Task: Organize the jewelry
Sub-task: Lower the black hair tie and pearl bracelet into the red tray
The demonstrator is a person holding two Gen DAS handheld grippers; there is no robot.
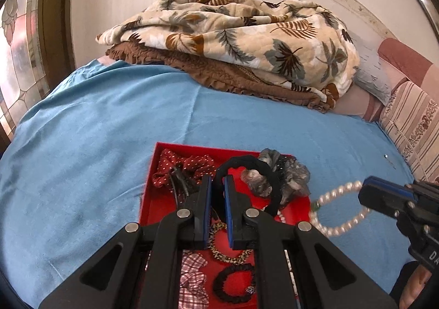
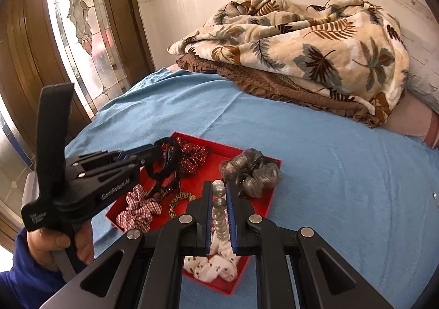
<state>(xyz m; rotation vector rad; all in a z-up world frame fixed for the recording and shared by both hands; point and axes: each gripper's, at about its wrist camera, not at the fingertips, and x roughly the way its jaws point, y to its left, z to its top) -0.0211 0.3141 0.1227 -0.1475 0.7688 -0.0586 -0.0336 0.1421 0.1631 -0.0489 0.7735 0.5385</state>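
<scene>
- While both grippers hang over the near part of the bed, the left gripper (image 1: 218,181) has its jaws pinched narrow on a black hair band (image 1: 248,163), whose loop stands up above the red tray (image 1: 149,199).
- Seen from the right wrist, the left gripper (image 2: 153,151) reaches in from the left with the black hair band (image 2: 162,160) dangling from its tip, and a hand (image 2: 59,243) in a blue sleeve (image 2: 24,278) grips its handle.
- Just as narrow, the right gripper (image 2: 219,189) is clamped on a pearl bracelet (image 2: 219,207); from the left wrist the pearl bracelet (image 1: 340,204) hangs as a loop off the right gripper (image 1: 369,185), over the tray's right edge.
- Lying in the tray, near side: a checked scrunchie (image 1: 192,278), a small black scrunchie (image 1: 233,284), a leopard-print scrunchie (image 1: 227,254) and a white patterned scrunchie (image 2: 214,265).
- Farther in the tray sit a red dotted scrunchie (image 1: 183,166) at the far left and a grey scrunchie (image 1: 285,174) at the far right corner, partly over the rim.
- Under the tray spreads a blue bedsheet (image 1: 96,122).
- Beyond, at the far side against the wall, a leaf-print blanket (image 1: 247,34) is piled on a brown ruffled cover (image 1: 219,73).
- To the far right lie striped pillows (image 1: 411,122); to the far left stands a stained-glass window (image 2: 82,18).
</scene>
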